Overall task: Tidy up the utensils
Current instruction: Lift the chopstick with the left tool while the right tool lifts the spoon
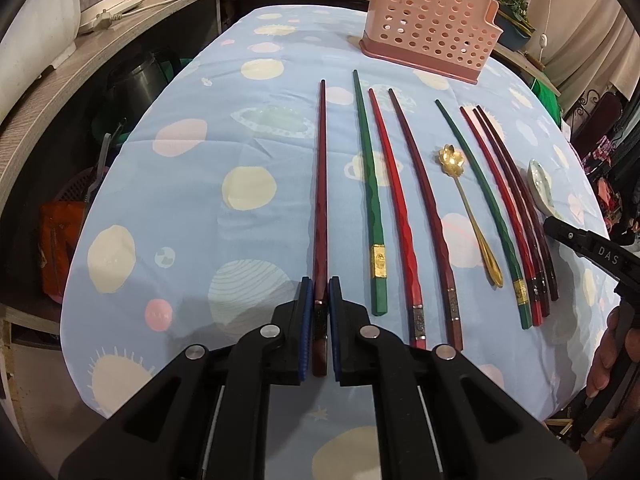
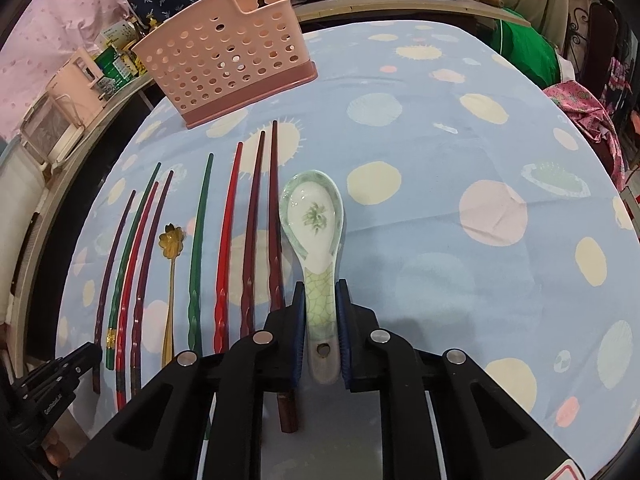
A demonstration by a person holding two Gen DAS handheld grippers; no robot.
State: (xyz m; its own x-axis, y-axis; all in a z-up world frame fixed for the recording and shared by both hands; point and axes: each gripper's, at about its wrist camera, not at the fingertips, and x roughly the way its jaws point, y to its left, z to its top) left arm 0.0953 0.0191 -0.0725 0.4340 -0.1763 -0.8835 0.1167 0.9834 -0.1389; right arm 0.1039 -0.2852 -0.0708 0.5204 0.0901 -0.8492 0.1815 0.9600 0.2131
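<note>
A dark red chopstick (image 1: pixel 320 208), leftmost in the row on the desk (image 1: pixel 192 184), is clamped at its near end by the left tool (image 1: pixel 319 312). The ceramic spoon (image 2: pixel 316 216), rightmost, is gripped at its handle by the right tool (image 2: pixel 319 320). A pink utensil holder (image 1: pixel 430 20) stands far.

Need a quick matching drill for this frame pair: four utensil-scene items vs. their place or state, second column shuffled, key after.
1. ceramic spoon
2. gold spoon
3. leftmost dark red chopstick
4. pink holder

a. upright at the table's far end
b. clamped by left gripper
c. lying loose among the chopsticks
d. handle clamped by right gripper

Pairs: 1-d, 2-c, 3-b, 4-a
</note>
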